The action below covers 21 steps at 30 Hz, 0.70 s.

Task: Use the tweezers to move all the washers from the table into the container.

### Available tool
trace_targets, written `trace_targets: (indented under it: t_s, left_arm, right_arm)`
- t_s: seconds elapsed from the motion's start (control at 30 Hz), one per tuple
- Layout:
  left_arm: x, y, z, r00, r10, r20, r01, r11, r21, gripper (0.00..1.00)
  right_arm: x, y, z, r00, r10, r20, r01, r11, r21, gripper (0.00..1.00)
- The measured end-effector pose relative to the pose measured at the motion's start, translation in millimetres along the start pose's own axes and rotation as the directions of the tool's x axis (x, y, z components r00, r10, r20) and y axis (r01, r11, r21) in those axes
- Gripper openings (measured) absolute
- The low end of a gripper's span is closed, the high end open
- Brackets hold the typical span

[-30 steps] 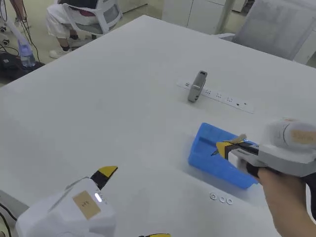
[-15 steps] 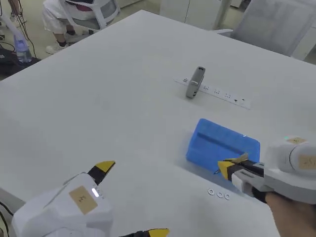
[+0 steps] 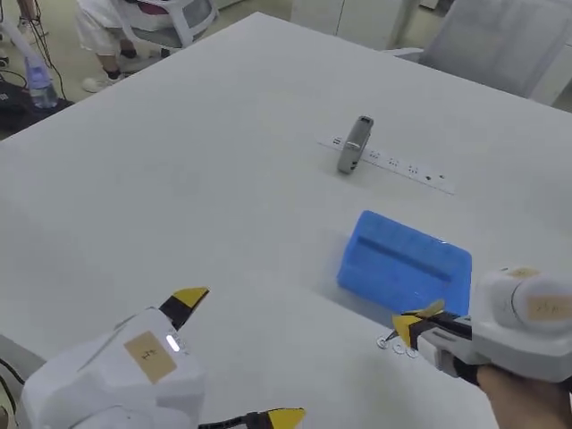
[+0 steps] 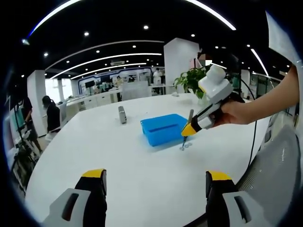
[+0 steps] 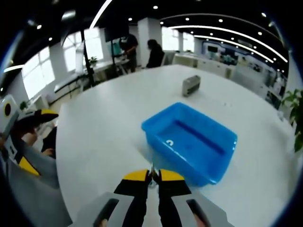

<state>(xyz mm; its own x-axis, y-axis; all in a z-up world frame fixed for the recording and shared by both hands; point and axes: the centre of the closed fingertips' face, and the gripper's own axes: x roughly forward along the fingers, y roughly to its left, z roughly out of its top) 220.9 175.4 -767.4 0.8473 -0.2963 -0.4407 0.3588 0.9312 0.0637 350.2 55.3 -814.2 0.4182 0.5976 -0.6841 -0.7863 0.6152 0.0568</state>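
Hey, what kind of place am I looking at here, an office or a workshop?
Most likely an open-plan office: a large white table with a power strip set into it, a grey office chair beside it, and long ceiling light strips above a potted plant.

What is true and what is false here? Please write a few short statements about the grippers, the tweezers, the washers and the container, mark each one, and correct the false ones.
1. The right gripper is shut on the tweezers. True.
2. The left gripper is shut too. False: its fingers stand wide apart and hold nothing.
3. A washer lies inside the blue container. True.
4. Nothing is left on the table to pick up. False: a few washers lie on it, just beside the container, near the tip of the tweezers.
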Motion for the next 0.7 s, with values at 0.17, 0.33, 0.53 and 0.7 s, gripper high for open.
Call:
trace_targets:
  t_s: [0.17, 0.33, 0.53, 0.7]
  left_arm:
    - [0.3, -0.1, -0.7, 1.0, 0.0, -0.005, 0.0, 1.0, 0.004, 0.88]
    - [0.5, -0.1, -1.5, 1.0, 0.001, -0.009, -0.001, 1.0, 0.006, 0.87]
    - [0.4, -0.4, -1.8, 1.0, -0.001, -0.01, 0.001, 1.0, 0.006, 0.87]
    - [0.3, -0.1, -2.1, 0.9999, 0.001, -0.01, -0.001, 1.0, 0.008, 0.87]
  right_arm:
    - [4.2, -0.5, -2.2, 0.9999, 0.0, -0.017, 0.0, 1.0, -0.001, 0.04]
    - [6.6, 0.2, -1.4, 0.9998, -0.005, -0.022, 0.004, 1.0, -0.027, 0.04]
    - [9.2, -3.0, -1.3, 0.9999, -0.013, -0.002, 0.013, 0.999, -0.035, 0.03]
    - [9.9, -2.6, -2.2, 0.999, -0.036, 0.026, 0.037, 0.999, -0.036, 0.02]
